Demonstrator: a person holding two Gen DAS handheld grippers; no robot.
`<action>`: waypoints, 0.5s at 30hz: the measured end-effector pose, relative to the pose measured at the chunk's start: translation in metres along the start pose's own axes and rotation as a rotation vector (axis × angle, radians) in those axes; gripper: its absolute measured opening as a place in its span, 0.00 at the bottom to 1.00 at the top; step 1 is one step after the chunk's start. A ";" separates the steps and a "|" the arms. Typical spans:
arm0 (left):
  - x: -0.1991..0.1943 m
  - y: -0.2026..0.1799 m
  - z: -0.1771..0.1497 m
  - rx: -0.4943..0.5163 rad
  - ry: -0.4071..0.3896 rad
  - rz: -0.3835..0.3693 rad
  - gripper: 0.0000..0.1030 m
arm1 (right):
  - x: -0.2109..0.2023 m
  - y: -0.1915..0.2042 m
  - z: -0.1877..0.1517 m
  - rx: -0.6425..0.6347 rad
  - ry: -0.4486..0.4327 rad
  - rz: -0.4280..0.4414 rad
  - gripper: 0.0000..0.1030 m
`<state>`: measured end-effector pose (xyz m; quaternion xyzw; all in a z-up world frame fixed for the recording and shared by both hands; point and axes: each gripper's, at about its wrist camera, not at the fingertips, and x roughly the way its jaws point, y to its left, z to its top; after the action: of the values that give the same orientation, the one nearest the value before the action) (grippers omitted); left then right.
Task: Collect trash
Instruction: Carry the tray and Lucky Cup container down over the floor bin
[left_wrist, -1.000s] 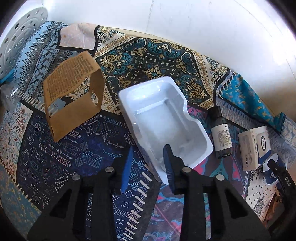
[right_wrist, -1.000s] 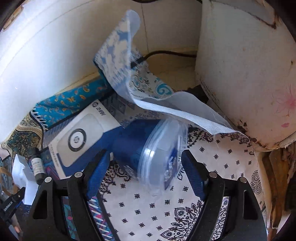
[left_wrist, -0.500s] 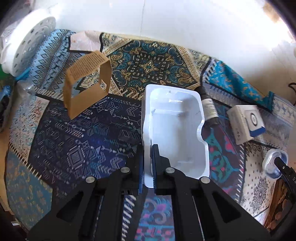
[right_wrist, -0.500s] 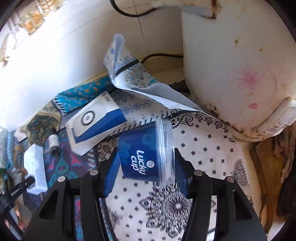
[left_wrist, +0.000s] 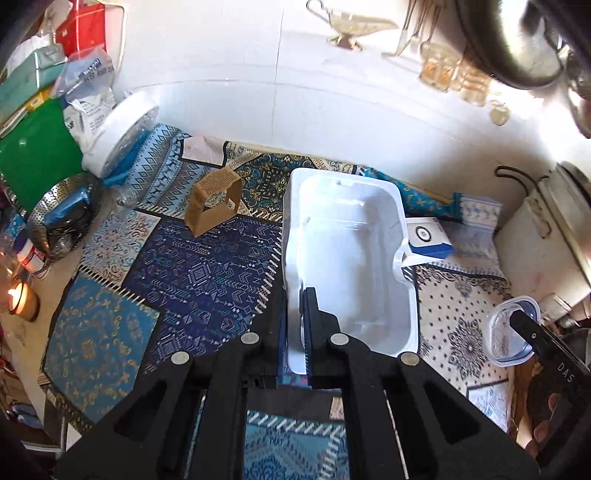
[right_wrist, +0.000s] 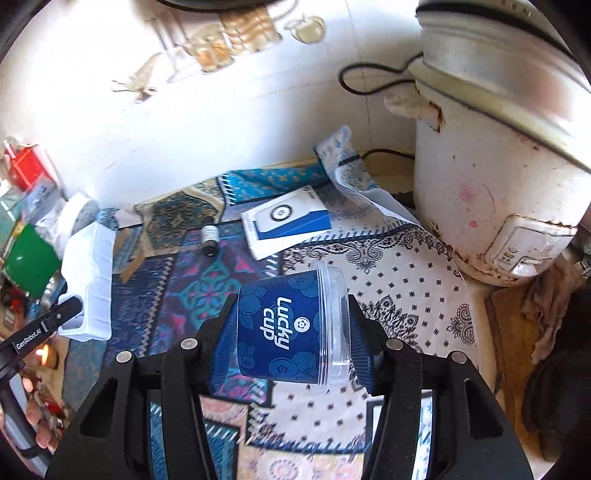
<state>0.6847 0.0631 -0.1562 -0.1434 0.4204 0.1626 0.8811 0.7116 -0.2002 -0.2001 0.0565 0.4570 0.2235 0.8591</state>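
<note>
Left gripper (left_wrist: 294, 306) pinched tight on the near wall of a white plastic tray (left_wrist: 351, 258), one finger inside and one outside. Tray held up off the patterned cloth (left_wrist: 207, 266), open side up. Right gripper (right_wrist: 291, 332) squeezing a blue cup (right_wrist: 280, 332) marked "Lucky cup", lying on its side between the blue pads, clear rim (right_wrist: 332, 325) to the right. Cup lifted above the cloth too. Still down on the cloth: a brown cardboard sleeve (left_wrist: 212, 199) standing beyond and left of the tray, a small dark bottle (right_wrist: 209, 240), and a white and blue box (right_wrist: 288, 225) just beside it. Big white cooker (right_wrist: 491, 184) at the far right. Lit candle (left_wrist: 18, 299) at the left edge.
</note>
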 end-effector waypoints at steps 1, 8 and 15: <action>-0.009 0.001 -0.003 0.007 -0.012 -0.005 0.06 | -0.004 0.006 -0.002 -0.008 -0.012 0.003 0.49; -0.068 0.026 -0.031 0.045 -0.084 -0.047 0.06 | -0.054 0.051 -0.041 -0.035 -0.091 -0.007 0.49; -0.133 0.090 -0.102 0.089 -0.101 -0.095 0.06 | -0.095 0.114 -0.116 -0.054 -0.110 -0.029 0.49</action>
<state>0.4982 0.0828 -0.1244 -0.1152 0.3750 0.1087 0.9134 0.5339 -0.1523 -0.1605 0.0387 0.4039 0.2198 0.8872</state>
